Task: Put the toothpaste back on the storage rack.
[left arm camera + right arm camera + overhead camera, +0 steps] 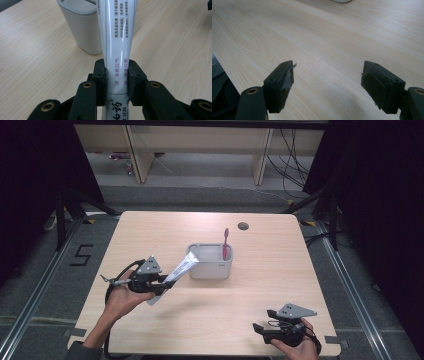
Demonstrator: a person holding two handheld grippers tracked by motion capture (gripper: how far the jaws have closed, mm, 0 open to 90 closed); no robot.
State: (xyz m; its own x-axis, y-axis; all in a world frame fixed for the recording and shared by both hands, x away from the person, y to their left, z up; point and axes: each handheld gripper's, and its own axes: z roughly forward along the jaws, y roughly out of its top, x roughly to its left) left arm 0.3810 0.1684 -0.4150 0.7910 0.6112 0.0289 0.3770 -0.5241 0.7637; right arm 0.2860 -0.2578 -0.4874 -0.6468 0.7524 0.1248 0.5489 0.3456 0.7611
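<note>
The tube (179, 271) is held slanted near the middle of the tabletop (260, 320), its top end leaning on the left rim of the cup (210, 267), probably so it can slide in beside the toothbrush (225, 242). The left gripper (167, 282) holds it low, and the right gripper (260, 327) waits near the front right corner. In the left gripper view, both jaws press the tube (117, 50) from its sides, with the cup (80, 27) just behind. In the right gripper view, the jaws stand wide apart over the bare tabletop (324, 45), holding nothing, likely kept free to help.
</note>
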